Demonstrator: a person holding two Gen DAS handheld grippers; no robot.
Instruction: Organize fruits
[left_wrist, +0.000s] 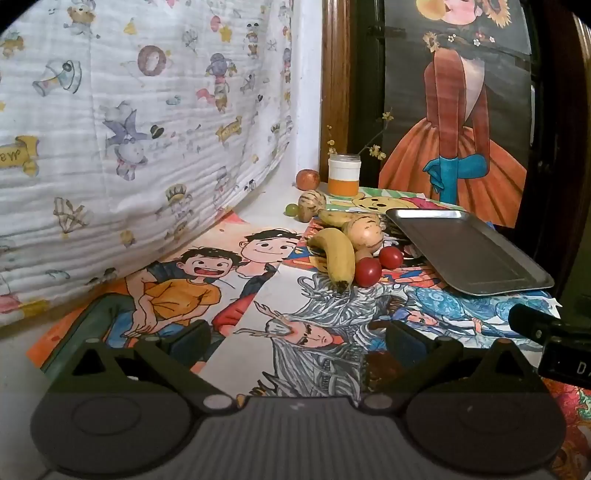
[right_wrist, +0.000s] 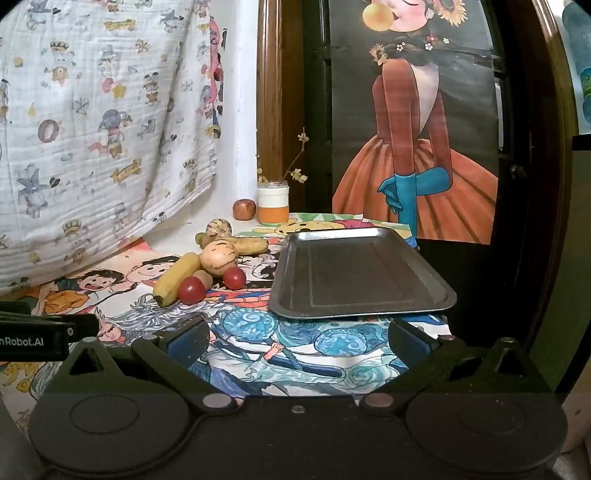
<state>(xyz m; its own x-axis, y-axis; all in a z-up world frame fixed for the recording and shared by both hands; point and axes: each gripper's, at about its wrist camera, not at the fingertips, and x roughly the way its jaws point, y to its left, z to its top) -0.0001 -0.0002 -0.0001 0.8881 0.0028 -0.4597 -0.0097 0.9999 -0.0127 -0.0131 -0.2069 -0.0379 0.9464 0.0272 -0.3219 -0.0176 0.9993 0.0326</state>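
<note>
Two sets of fingers (left_wrist: 295, 339) (right_wrist: 299, 339) spread wide, holding nothing. Fruits heaped left of empty tray (right_wrist: 362, 273) on desk (right_wrist: 295, 354); jar (right_wrist: 273, 205), apple (right_wrist: 244, 209) behind. Nearest banana (right_wrist: 177, 277) lying lengthwise, stem toward camera.

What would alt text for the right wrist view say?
An empty metal tray sits on a cartoon-print table cover, with bananas, two red tomatoes and striped melons piled to its left. The open right claw holds nothing.

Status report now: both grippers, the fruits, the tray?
Left gripper and right gripper: jaws wide, empty. Fruits piled left of tray, none on it. Nothing blocks.
</note>
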